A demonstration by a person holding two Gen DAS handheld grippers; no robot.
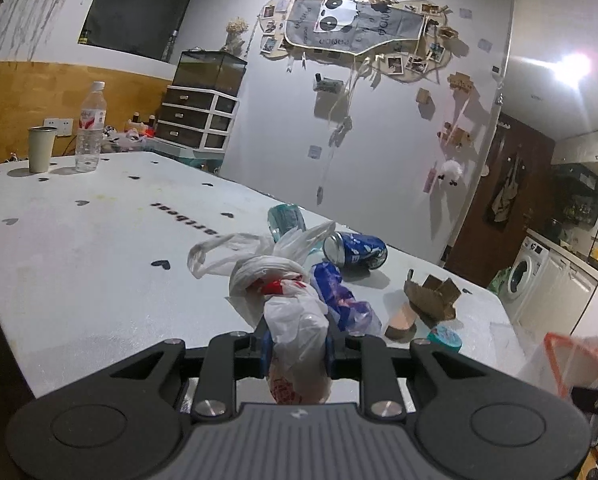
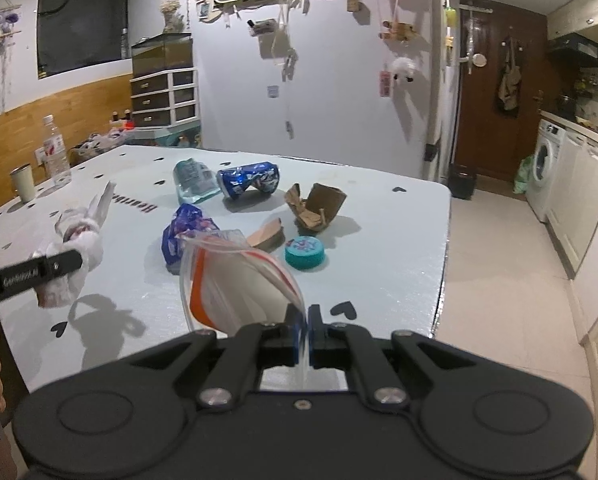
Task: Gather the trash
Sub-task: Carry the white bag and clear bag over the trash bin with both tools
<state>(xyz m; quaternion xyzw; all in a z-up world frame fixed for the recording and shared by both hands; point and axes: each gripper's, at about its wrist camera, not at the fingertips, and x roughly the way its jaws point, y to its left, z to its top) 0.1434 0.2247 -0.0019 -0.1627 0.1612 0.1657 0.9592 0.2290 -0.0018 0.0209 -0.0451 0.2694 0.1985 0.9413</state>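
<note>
While my left gripper (image 1: 297, 350) is clenched on a crumpled white plastic bag (image 1: 295, 320) and my right gripper (image 2: 307, 330) pinches the edge of a clear zip bag (image 2: 235, 280), both are held above the near part of the worktop (image 1: 79, 260). My worry is the drop: the zip bag's mouth looks only partly open and hangs from one pinched edge, so the bulky bundle could catch on the rim, sag it shut, or spill beside it. Loose loops of the plastic bag trail ahead of the left gripper and could snag. Just beyond the right gripper lie a blue wrapper (image 2: 187, 228), a teal lid (image 2: 305, 254), a tan scrap (image 2: 265, 238) and torn cardboard (image 2: 317, 208); farther out rest a crushed blue can (image 2: 249, 182) and a squashed clear bottle (image 2: 193, 182). Far to the left stand a water bottle (image 1: 91, 128) and a cup (image 1: 41, 148), well apart and clear of my path.
</note>
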